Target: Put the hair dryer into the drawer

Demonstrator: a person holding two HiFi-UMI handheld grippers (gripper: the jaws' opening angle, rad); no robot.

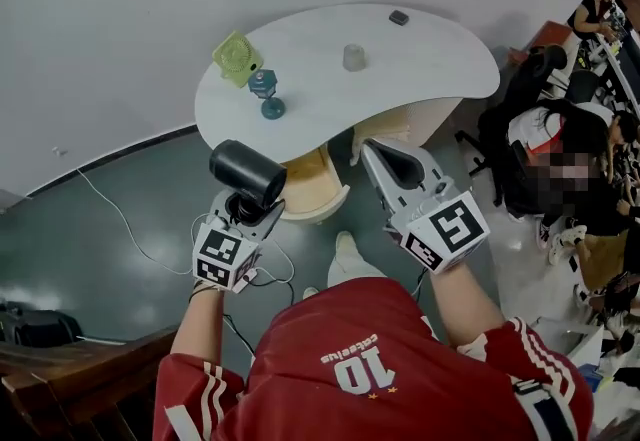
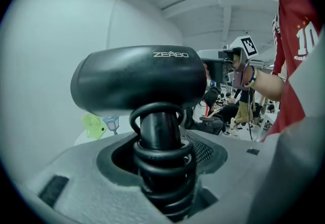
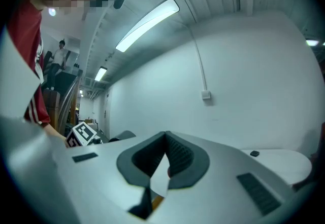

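Hair dryer (image 2: 137, 78) marked ZEABO (cord (image 2: 161, 153) coiled), clamped in left gripper (image 1: 249, 203), right gripper (image 3: 163, 142) clenched empty.

- Head view: from above the person's shoulders, steeply down on the left tongs (image 1: 248, 201) and right tongs (image 1: 385, 161); the white rounded worktop (image 1: 420, 59) lies beyond their tips.
- Left gripper view: low behind its tongs, very close to the black glossy hair dryer (image 2: 137, 78); the right tongs appear to its right.
- Right gripper view: along its tongs, tilted up at the white wall (image 3: 238, 75); the left tongs show at their left, the worktop at their right.
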